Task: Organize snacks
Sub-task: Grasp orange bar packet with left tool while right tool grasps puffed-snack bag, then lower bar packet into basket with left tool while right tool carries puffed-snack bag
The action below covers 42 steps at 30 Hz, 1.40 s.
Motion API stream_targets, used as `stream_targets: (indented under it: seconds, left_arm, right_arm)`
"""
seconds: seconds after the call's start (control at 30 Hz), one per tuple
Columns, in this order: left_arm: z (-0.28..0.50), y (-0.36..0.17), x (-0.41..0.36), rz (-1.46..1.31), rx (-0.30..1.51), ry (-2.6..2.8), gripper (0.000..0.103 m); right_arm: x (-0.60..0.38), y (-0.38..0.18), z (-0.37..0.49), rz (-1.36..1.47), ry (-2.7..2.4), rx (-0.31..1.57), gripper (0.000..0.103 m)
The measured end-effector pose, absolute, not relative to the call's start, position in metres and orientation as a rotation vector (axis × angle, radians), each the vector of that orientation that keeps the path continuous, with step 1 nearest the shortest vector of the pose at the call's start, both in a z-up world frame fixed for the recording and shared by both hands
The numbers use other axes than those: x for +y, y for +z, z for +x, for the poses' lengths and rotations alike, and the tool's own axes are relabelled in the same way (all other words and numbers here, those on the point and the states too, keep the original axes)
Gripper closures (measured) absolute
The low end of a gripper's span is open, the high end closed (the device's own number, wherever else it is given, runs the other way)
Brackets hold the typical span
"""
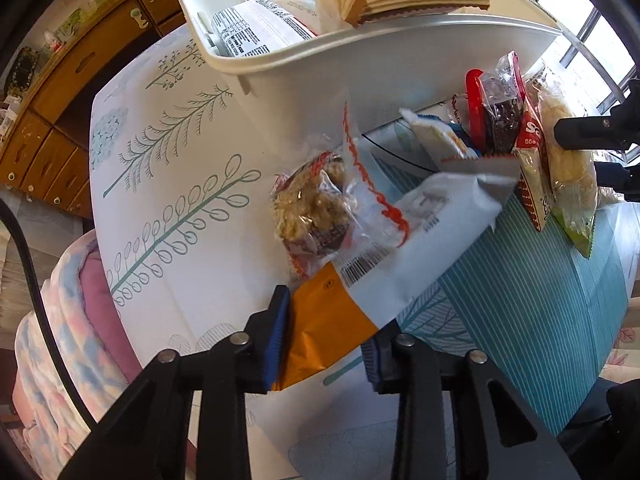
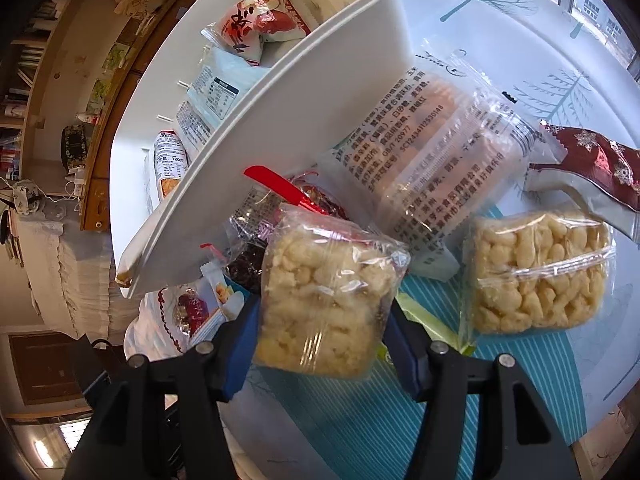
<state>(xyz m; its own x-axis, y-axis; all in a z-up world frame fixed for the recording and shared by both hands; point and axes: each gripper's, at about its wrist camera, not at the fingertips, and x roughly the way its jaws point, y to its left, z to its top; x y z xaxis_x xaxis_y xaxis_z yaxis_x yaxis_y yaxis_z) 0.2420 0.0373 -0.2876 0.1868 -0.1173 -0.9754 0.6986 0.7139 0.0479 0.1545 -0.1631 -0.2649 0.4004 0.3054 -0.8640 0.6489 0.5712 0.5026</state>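
Left tool [image 1: 326, 344]: clenched on the orange end of a flat orange-and-white packet [image 1: 384, 264], blue pads pressing both faces.
Orange-and-white packet: sealed film, light and limp; the free white end reaches ahead of the tool and rests among the loose snacks. A hold nearer the middle would likely sag less.
Oat cluster packet [image 1: 316, 216]: just ahead of the left tool, beside the held packet, on the counter [image 1: 168, 168]; crumbly contents, clear crinkly wrap, best taken by the sealed edge.
Right tool [image 2: 320, 344]: grasping a clear bag of puffed-grain cake [image 2: 328, 292] across its width, a pad on each side.
Puffed-grain cake: light, brittle block in slippery film; a hard squeeze would probably crush it, so a gentle pinch across the flat sides suits.
Second puffed-grain cake [image 2: 536, 272]: ahead and to the right of the right tool, flat on the counter.
White bin [image 2: 280, 112]: ahead and above both tools, tilted, already holding several packets; judged the destination.
Long clear wafer pack [image 2: 432, 152]: beyond the held cake, leaning against the bin wall.
Dark red packet [image 2: 596, 172]: far right, on the counter.
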Motion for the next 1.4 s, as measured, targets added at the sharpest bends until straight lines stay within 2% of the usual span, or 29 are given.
stream_targets:
  seconds: [0.07, 0.2, 0.53, 0.8, 1.4]
  left_arm:
    - [0.238, -0.286, 0.040, 0.554, 1.262, -0.619, 0.080]
    - [0.234, -0.283, 0.047, 0.537, 1.246, -0.622, 0.082]
    - [0.205, -0.258, 0.059, 0.527, 1.199, -0.644, 0.082]
    - [0.193, -0.234, 0.068, 0.454, 1.251, -0.636, 0.082]
    - [0.209, -0.141, 0.028, 0.190, 1.170, -0.593, 0.082]
  right_arm:
    - [-0.163, -0.263, 0.148, 0.984, -0.271, 1.182, 0.043]
    - [-0.158, -0.255, 0.138, 0.967, -0.275, 1.167, 0.044]
    - [-0.145, -0.238, 0.110, 0.956, -0.278, 1.110, 0.044]
    - [-0.131, -0.217, 0.088, 0.909, -0.268, 1.077, 0.044]
    - [-0.149, -0.148, 0.132, 0.701, -0.076, 0.995, 0.043]
